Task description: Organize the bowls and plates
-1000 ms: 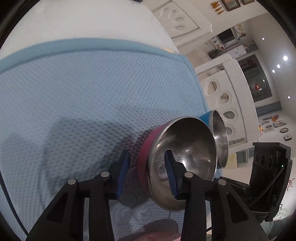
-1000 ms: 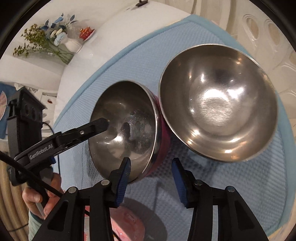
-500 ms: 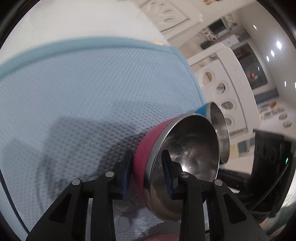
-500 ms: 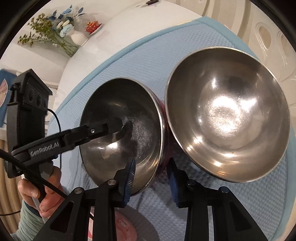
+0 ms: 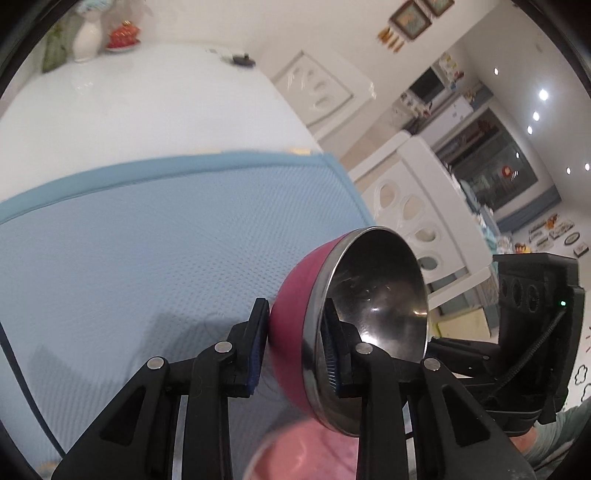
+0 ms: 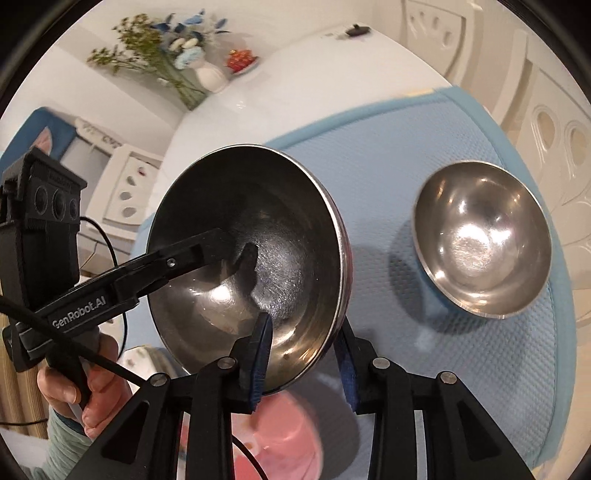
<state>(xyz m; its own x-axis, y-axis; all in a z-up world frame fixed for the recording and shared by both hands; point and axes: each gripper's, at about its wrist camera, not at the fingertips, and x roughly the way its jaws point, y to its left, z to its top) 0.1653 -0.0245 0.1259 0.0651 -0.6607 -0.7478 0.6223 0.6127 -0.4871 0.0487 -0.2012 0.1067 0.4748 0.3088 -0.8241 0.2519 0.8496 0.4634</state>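
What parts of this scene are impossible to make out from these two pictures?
- Pink object: both views, blurred, behind the tongs and lifted pink bowl.
- Blue bowl: absent from the left view.
- Pink bowl's underside: right view, faces away.
- Framed pictures: left view, too small.

White cabinets [image 5: 417,206], framed pictures [image 5: 410,22], ceiling spotlights [image 5: 543,95], flower vase [image 6: 210,75]

White lettering "GenRobot.AI" runs along the black arm of my left tool [image 6: 236,254], seen from the right wrist view. I can read no other text in either view.
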